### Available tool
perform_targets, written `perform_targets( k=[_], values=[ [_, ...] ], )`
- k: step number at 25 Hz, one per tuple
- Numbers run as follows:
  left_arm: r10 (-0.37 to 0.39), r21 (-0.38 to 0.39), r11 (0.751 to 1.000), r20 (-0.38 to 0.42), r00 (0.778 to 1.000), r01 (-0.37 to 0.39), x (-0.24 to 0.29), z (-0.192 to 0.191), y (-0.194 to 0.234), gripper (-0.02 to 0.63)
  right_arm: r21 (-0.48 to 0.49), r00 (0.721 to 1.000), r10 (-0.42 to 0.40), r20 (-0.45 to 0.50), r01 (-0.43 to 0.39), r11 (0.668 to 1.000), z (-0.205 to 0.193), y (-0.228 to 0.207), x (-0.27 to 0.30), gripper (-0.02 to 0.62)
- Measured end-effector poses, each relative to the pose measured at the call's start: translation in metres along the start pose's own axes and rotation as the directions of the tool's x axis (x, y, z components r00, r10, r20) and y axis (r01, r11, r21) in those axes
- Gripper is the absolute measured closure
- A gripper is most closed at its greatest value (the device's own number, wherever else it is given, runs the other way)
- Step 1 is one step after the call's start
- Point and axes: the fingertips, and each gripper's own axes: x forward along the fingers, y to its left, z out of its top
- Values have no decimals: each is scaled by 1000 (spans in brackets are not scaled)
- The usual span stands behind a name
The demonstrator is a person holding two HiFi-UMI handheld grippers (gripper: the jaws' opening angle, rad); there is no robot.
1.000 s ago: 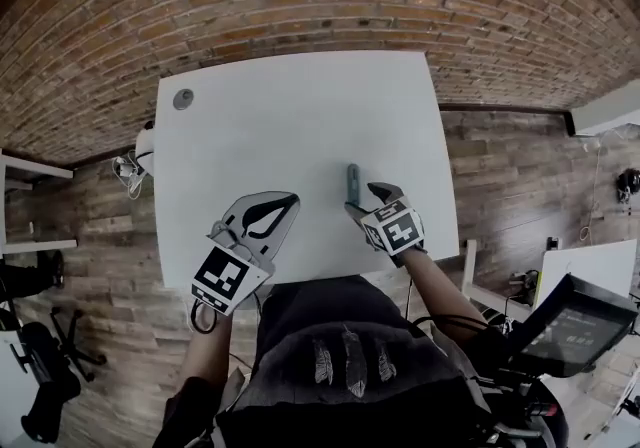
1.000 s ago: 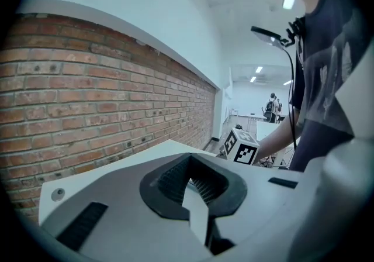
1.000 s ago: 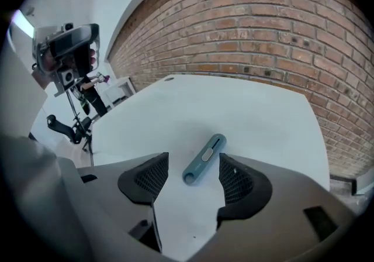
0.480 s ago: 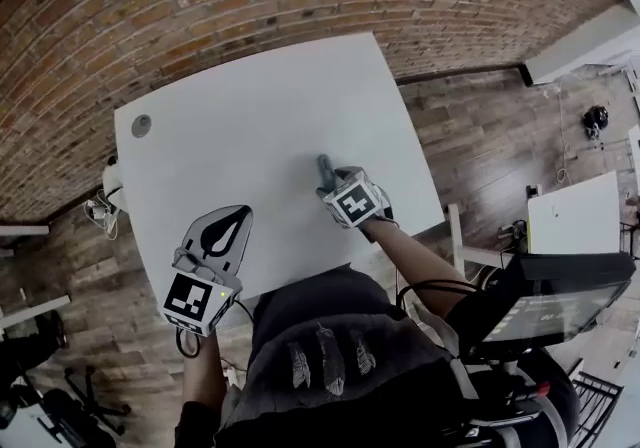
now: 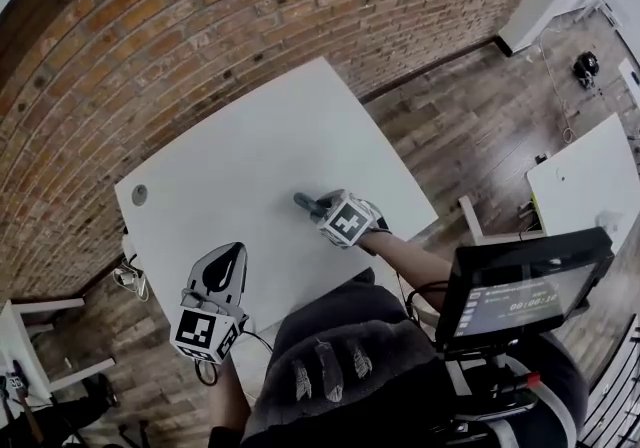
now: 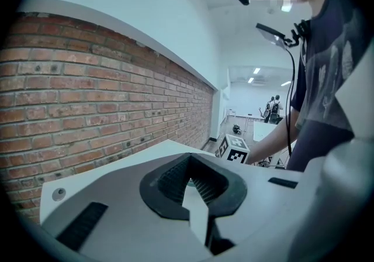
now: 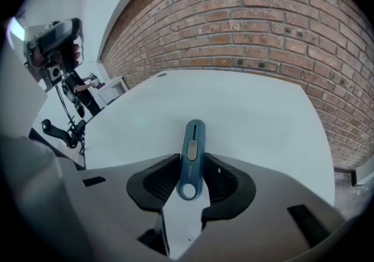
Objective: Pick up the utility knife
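Right gripper [image 7: 191,162]: my jaws have just been closing and now pinch the knife [image 7: 193,138], one pad on each flank. Its ring end sits inside the jaws at 6 o'clock. The slider end pokes out toward 12, low over the table [image 7: 257,109]. Left gripper [image 6: 188,180]: jaws together, nothing in them, at 8 o'clock from the right one, over the near table edge. Brick wall [image 7: 263,27] at 12.
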Motion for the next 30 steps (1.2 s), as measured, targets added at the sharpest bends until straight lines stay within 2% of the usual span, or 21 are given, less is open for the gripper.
perform_targets(
  k=[4,8,11,14,17,22,26,27,29,30],
  values=[
    [6,-44,999,23,1000,-5,10,3,-16,614,-38,988,81,131,-77,996,22,9,-41,468],
    [-19,-120,993,51,999,25,29,5,-26,614,-104,949,152,277,-127,986,40,18,-94,468],
    [-25,-213,976,109,994,48,30,11,-17,611,-210,915,220,339,-154,965,70,36,-121,468],
    [-47,-298,949,173,984,98,24,18,-12,463,-308,882,259,395,-138,941,98,63,-143,468],
    [-65,-350,925,231,971,145,32,22,-19,393,-409,869,265,418,-81,909,105,79,-162,468],
    [-111,-329,923,264,958,198,40,29,-35,388,-489,855,312,415,-79,869,107,103,-174,468],
    [-114,-313,930,254,961,193,45,28,-41,393,-532,855,324,405,-68,844,104,110,-176,468],
    [-117,-311,930,252,961,195,45,28,-43,410,-539,855,328,402,-68,840,103,111,-176,468],
    [-126,-315,926,256,958,206,45,29,-48,499,-544,853,333,402,-70,836,100,111,-177,468],
    [-127,-323,922,262,957,211,46,29,-49,502,-543,852,335,403,-71,836,99,110,-178,468]
  ],
)
